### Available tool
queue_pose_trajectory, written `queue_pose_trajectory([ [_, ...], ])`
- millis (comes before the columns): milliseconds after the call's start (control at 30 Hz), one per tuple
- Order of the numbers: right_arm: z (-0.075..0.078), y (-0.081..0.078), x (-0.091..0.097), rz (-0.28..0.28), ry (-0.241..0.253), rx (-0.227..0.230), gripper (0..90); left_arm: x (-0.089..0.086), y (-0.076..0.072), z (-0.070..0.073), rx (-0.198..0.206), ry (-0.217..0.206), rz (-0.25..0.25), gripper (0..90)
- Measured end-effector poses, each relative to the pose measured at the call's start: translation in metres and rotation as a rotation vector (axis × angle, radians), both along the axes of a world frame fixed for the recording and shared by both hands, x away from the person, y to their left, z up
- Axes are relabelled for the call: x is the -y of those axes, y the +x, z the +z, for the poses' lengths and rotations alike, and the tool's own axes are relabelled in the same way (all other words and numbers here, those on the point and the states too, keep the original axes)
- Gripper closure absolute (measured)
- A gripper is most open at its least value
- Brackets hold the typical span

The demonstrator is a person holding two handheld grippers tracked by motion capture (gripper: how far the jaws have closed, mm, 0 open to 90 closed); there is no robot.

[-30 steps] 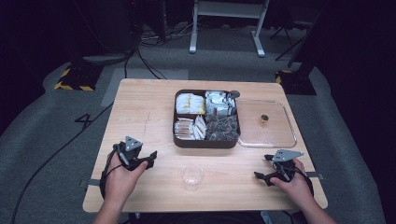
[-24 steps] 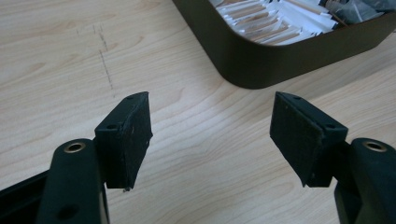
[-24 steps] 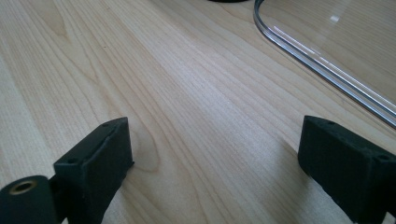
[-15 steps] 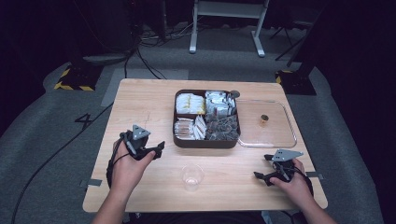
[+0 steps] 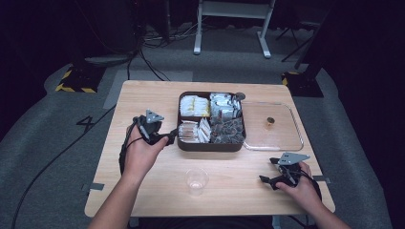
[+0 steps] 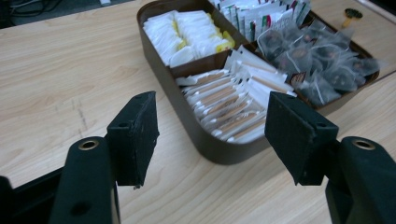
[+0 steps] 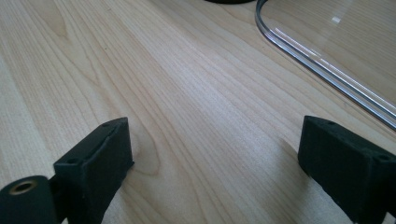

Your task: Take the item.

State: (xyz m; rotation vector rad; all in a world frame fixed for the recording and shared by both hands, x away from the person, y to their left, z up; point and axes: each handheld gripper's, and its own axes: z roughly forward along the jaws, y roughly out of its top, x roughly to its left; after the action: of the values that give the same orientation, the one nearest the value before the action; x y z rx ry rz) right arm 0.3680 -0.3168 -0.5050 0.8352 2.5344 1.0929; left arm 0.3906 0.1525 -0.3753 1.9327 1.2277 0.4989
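Observation:
A dark brown four-compartment box (image 5: 210,144) sits mid-table, filled with packets: white sachets, silver packets, paper sticks (image 6: 229,109) and dark tea bags (image 6: 322,65). My left gripper (image 5: 171,137) hovers just left of the box's near-left corner, jaws open and empty, pointing at the stick compartment in the left gripper view (image 6: 210,135). My right gripper (image 5: 267,180) rests near the table's front right, open with nothing between its jaws (image 7: 215,163). A clear plastic cup (image 5: 197,180) stands empty near the front edge between the two hands.
The box's clear lid (image 5: 272,126) lies flat right of the box with a small brown knob (image 5: 270,120) on it; its rim (image 7: 322,70) shows ahead of the right gripper. Cables and a stand's legs lie on the floor beyond the table.
My left gripper has moved forward and to the right, from the table's front left up to the box's left side. The right gripper has stayed put.

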Motion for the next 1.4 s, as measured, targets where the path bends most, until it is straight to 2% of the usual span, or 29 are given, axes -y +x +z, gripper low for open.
queue_pose_trajectory([
  [200,0.0,0.0,0.0,0.0,0.0,0.0,10.0,0.012,0.016,0.007,0.008,0.005,0.001,35.4],
  [300,0.0,0.0,0.0,0.001,0.0,-0.001,10.1,0.02,0.023,0.014,0.016,-0.008,-0.005,35.3],
  [567,0.0,0.0,0.001,0.007,0.004,-0.003,10.8,0.04,0.046,0.023,0.032,0.025,-0.013,35.3],
  [867,0.0,0.0,0.002,0.014,0.004,-0.004,10.9,0.058,0.073,0.018,0.022,0.02,-0.03,36.2],
  [900,0.0,0.0,0.002,0.014,0.004,-0.004,10.9,0.061,0.08,0.016,0.018,0.013,-0.025,36.5],
  [1000,0.0,0.0,0.002,0.014,0.004,-0.004,10.9,0.062,0.088,0.014,0.015,-0.002,-0.014,37.4],
  [1033,0.0,0.0,0.002,0.014,0.004,-0.004,10.9,0.063,0.095,0.01,0.014,-0.023,-0.004,38.2],
  [1067,0.0,0.0,0.002,0.014,0.004,-0.004,10.9,0.063,0.095,0.01,0.014,-0.023,-0.004,38.5],
  [1133,0.0,0.0,0.002,0.014,0.004,-0.004,10.9,0.066,0.106,0.005,0.005,-0.009,-0.004,38.8],
  [1233,0.0,0.0,0.002,0.014,0.004,-0.004,10.9,0.069,0.112,0.0,0.001,-0.004,0.0,38.7],
  [1400,0.0,0.0,0.002,0.016,0.004,-0.004,10.9,0.079,0.129,-0.011,-0.036,0.033,-0.015,38.9],
])
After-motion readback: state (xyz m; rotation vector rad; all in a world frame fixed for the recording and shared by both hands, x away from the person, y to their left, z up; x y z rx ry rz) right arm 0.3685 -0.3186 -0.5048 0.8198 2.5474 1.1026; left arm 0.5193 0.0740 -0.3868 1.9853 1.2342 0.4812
